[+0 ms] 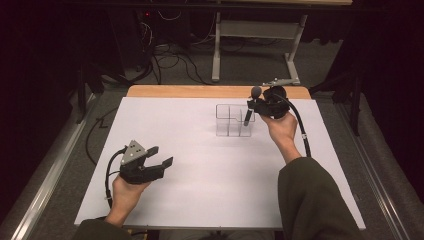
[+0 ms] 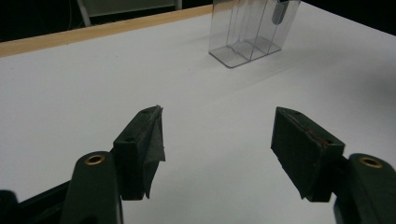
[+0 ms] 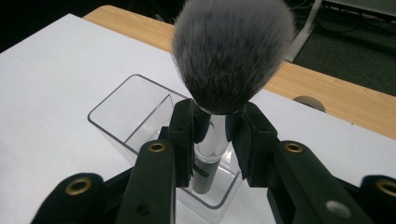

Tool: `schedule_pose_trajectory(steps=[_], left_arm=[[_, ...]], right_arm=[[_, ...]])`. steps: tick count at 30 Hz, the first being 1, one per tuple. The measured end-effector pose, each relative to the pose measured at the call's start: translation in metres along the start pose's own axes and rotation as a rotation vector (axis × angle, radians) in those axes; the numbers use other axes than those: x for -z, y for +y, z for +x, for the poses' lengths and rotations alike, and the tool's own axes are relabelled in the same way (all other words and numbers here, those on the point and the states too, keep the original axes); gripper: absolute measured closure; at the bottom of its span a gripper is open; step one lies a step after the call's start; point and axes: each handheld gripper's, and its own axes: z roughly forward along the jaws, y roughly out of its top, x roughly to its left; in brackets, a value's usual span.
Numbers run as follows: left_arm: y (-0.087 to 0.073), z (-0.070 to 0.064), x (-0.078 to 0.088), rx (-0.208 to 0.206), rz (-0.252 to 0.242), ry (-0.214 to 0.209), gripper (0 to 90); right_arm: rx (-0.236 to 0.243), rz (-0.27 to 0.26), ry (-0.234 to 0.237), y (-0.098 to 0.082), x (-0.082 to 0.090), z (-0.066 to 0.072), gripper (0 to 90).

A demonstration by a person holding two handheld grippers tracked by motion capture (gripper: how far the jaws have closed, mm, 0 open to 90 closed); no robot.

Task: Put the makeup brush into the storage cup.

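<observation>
We see the right tool (image 1: 251,106) clamped on a makeup brush (image 1: 251,104), the black jaws pressing from both sides on the shiny metal collar just under the bristles. In the right gripper view the brush (image 3: 211,140) stands upright, its grey, white-tipped head (image 3: 233,51) fanned out above the jaws and its dark handle reaching down into a clear plastic organizer (image 3: 116,116). The handle sits in the near end compartment as that view gives it; whether its foot touches the bottom of the box we cannot tell, since the jaws cover it.

From the high view the organizer (image 1: 227,125) stands on the white surface (image 1: 210,185) towards the far side, right of centre, and the brush enters it at its right end. The right hand (image 1: 282,127) comes in from below and to the right, a dark green sleeve (image 1: 310,200) behind it, and the cable (image 1: 301,130) trails back along the wrist.

The left tool (image 1: 162,156) is well apart from all this, near the left front of the surface, held in the left hand (image 1: 125,192). Its jaws stand wide apart with nothing between them; in the left gripper view its pads (image 2: 147,140) frame bare white surface, with the organizer (image 2: 247,32) far off at top. A strip of wooden edge (image 1: 210,91) shows beyond the white sheet.
</observation>
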Motion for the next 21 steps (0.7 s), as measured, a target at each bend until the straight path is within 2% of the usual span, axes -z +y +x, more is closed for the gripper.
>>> schedule_pose_trajectory(steps=[21], left_arm=[[0.0,-0.0003,-0.0004,0.0,-0.001,-0.003,34.4]], right_arm=[[0.018,0.034,-0.014,-0.0022,-0.0088,0.0017,71.6]])
